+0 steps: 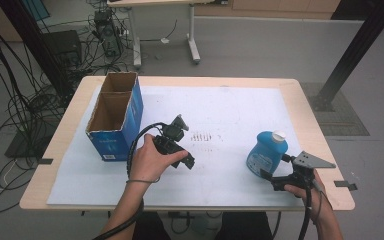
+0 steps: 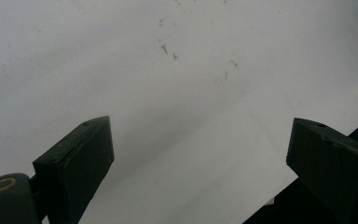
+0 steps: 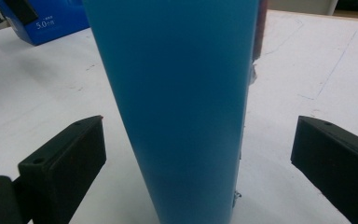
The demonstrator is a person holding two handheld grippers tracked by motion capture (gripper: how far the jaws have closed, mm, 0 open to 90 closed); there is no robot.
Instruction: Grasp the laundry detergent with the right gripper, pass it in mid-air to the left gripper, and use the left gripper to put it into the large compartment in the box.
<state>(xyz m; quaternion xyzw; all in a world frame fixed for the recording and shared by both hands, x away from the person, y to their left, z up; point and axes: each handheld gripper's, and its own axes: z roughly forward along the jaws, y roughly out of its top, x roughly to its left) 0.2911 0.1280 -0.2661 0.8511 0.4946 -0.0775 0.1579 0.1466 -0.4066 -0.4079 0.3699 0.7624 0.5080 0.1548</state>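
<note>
A blue bottle (image 1: 266, 152) with a white cap stands upright on the right part of the white sheet (image 1: 240, 105). My right gripper (image 1: 275, 169) is just in front of it, open. In the right gripper view the bottle's blue body (image 3: 177, 107) rises between the two spread jaws, which stand clear of it on both sides. My left gripper (image 1: 185, 142) is held over the middle of the sheet, open and empty. In the left gripper view its jaws (image 2: 200, 158) are wide apart above the bare white sheet (image 2: 168, 93).
An open blue cardboard box (image 1: 116, 116) with two compartments stands at the sheet's left side, and its corner (image 3: 46, 18) appears far off in the right gripper view. Faint dark marks (image 1: 202, 137) dot the sheet's middle. Cables and a black stand lie on the floor to the left.
</note>
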